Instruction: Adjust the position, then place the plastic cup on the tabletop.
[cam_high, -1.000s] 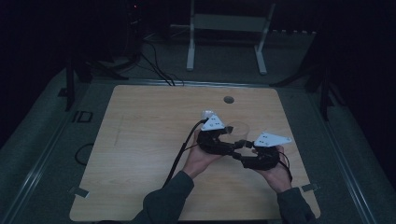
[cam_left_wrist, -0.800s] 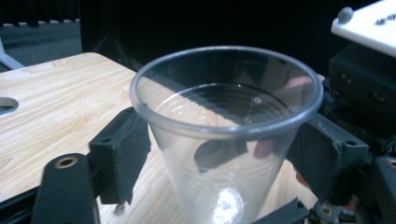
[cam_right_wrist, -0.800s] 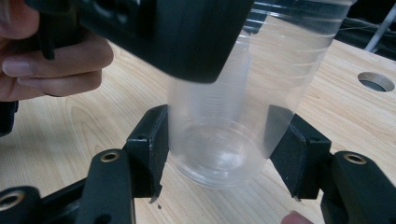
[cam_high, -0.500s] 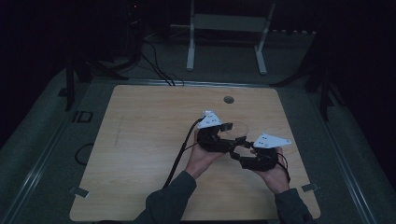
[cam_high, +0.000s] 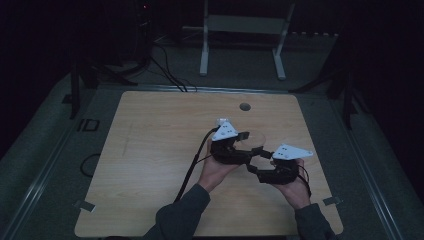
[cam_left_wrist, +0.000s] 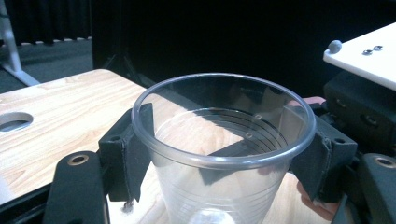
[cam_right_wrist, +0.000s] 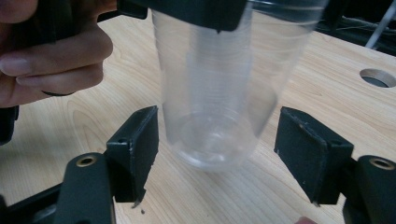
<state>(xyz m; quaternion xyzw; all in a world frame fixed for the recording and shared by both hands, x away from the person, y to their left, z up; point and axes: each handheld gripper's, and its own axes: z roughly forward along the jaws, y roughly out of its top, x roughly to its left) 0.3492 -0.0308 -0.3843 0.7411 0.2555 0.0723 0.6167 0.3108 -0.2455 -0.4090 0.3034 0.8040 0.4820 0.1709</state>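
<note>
A clear plastic cup (cam_left_wrist: 219, 186) hangs above the wooden table (cam_high: 150, 150), upright with its mouth up. My left gripper (cam_left_wrist: 224, 154) is shut on it just below the rim, with a pad against each side. Its jaws have just been closing with the cup between them. My right gripper (cam_right_wrist: 217, 154) is open, and its pads (cam_right_wrist: 140, 144) stand apart from the cup's (cam_right_wrist: 219, 93) lower part on both sides. In the high view the left gripper (cam_high: 252, 146) and the right gripper (cam_high: 256, 161) meet at the cup (cam_high: 252, 139), right of the table's middle.
A round hole (cam_high: 244, 106) lies in the table's far edge, beyond the cup. A white metal stand (cam_high: 240, 30) and cables are on the floor behind the table. The left gripper's cable (cam_high: 192, 165) trails back across the tabletop.
</note>
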